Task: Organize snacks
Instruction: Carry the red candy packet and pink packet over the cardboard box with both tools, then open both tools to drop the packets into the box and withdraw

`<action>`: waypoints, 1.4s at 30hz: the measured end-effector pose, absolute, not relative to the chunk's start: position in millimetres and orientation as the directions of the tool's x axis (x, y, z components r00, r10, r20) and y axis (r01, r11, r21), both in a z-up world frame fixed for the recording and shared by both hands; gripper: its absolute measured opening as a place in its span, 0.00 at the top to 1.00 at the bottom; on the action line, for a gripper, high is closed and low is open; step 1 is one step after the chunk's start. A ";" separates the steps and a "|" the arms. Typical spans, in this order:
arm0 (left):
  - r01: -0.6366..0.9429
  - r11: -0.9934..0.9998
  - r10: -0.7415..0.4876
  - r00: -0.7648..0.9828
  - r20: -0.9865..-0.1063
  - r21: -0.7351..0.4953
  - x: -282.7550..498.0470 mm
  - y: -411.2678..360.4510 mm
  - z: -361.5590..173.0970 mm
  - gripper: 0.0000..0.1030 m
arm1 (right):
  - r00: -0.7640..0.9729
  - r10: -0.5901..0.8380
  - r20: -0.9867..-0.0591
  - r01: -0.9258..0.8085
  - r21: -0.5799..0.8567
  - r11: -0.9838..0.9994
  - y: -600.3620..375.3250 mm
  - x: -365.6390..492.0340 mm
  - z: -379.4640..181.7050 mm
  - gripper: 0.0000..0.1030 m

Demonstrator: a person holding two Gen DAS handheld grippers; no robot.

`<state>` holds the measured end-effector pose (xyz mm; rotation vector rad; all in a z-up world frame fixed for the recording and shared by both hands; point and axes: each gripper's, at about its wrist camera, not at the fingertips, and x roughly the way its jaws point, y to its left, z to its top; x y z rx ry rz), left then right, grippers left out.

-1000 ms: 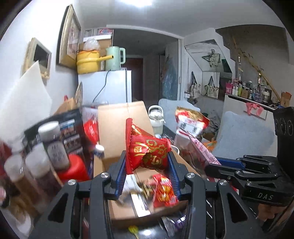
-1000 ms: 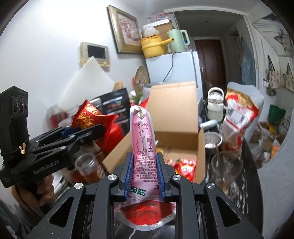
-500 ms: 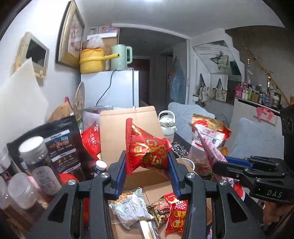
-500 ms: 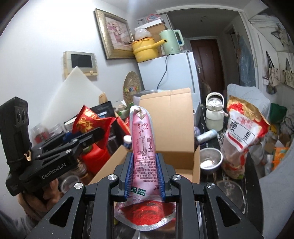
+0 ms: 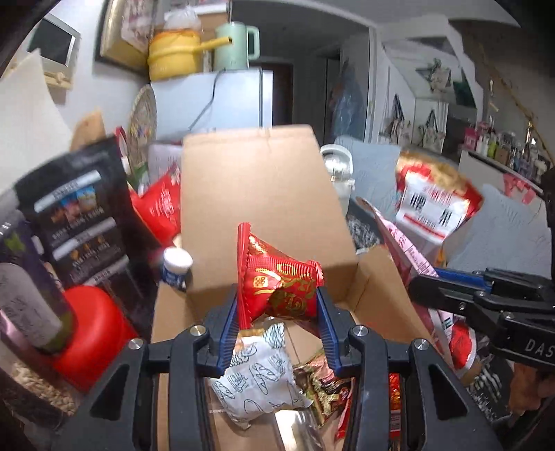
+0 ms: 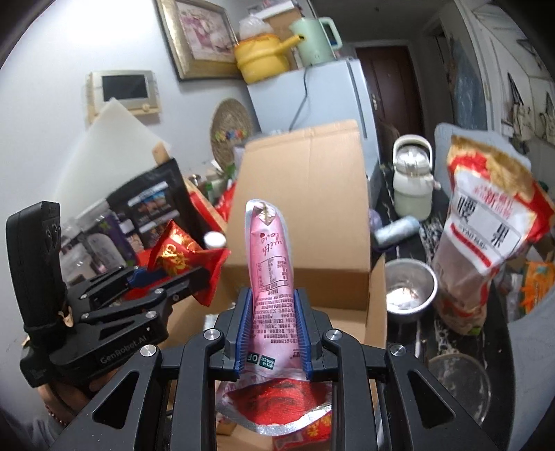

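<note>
Left tool (image 5: 277,305) pinching red-gold snack packet (image 5: 275,281) crosswise above open cardboard box (image 5: 376,277), right tool (image 6: 272,329) clamped on pink snack pouch (image 6: 269,263), long axis upright, tip pointing away over the box

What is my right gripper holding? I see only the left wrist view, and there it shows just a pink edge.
Observer: The right gripper is shut on a pink pouch, standing upright between the blue pads.
Operator: Anything right of the box?
Observer: A steel bowl sits just right of the box; your view lacks it.
Operator: And on the wall?
Observer: A small screen in full, left of the framed picture.
</note>
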<state>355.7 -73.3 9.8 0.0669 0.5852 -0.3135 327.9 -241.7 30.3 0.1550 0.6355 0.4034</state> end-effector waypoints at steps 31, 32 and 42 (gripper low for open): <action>0.230 0.972 -0.120 0.676 -0.727 0.053 385.7 -82.0 -29.7 0.59 | 0.596 0.359 -0.718 -0.233 0.273 0.933 -233.7 360.3 -23.2 0.66; 0.226 0.973 -0.117 0.679 -0.724 0.055 384.3 -80.8 -29.3 0.59 | 0.598 0.356 -0.718 -0.233 0.269 0.934 -233.1 359.1 -22.3 0.66; 0.191 0.979 -0.084 0.701 -0.708 0.073 368.6 -70.3 -15.9 0.59 | 0.632 0.352 -0.690 -0.250 0.249 0.936 -225.5 341.1 -3.0 0.66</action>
